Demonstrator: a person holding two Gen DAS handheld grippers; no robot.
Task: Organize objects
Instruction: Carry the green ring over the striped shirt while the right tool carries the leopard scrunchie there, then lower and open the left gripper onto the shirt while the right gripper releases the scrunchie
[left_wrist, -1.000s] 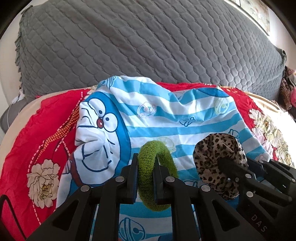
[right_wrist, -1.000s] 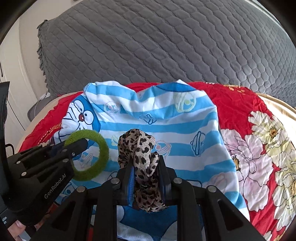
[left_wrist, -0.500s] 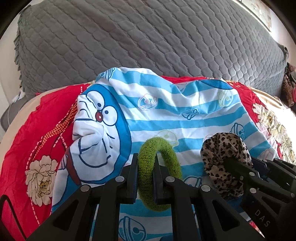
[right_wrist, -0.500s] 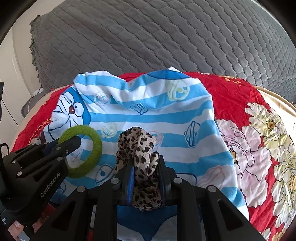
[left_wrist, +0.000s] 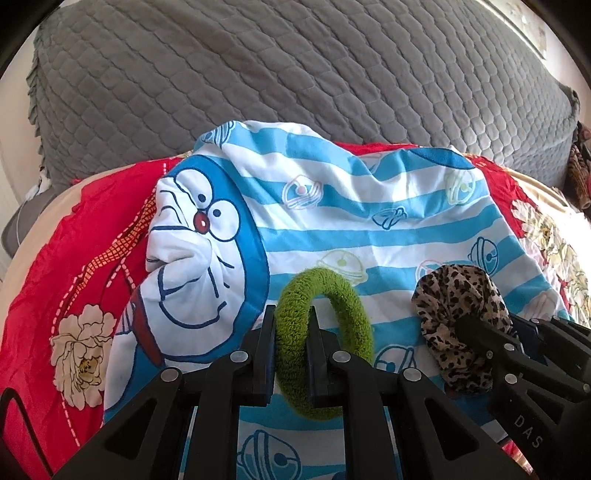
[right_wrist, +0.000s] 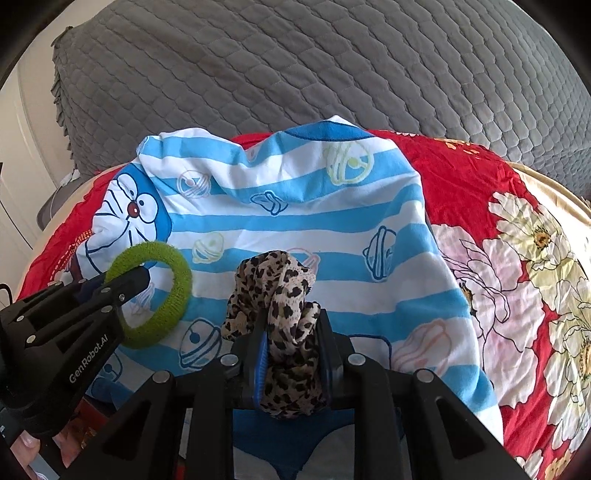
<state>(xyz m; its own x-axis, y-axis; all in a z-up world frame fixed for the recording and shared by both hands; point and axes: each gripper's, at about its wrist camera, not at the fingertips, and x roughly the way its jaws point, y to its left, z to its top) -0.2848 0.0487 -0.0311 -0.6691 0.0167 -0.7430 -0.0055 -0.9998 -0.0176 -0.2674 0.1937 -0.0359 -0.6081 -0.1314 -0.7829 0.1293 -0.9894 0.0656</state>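
My left gripper (left_wrist: 291, 332) is shut on a fuzzy green hair tie (left_wrist: 325, 343), held above a blue-and-white striped Doraemon cloth (left_wrist: 332, 221). My right gripper (right_wrist: 291, 343) is shut on a leopard-print scrunchie (right_wrist: 277, 295), held above the same cloth (right_wrist: 295, 206). In the left wrist view the scrunchie (left_wrist: 458, 306) and the right gripper show at lower right. In the right wrist view the green hair tie (right_wrist: 162, 295) and the left gripper (right_wrist: 125, 284) show at lower left. The two grippers are side by side, close together.
The cloth lies on a red floral bedspread (left_wrist: 74, 295) that also shows in the right wrist view (right_wrist: 517, 258). A large grey quilted cushion (left_wrist: 295, 74) stands behind. A patterned fabric item (left_wrist: 578, 170) sits at the far right edge.
Both grippers have moved forward and slightly lower over the cloth, each still holding its hair tie. The cloth looks larger and closer in both views.
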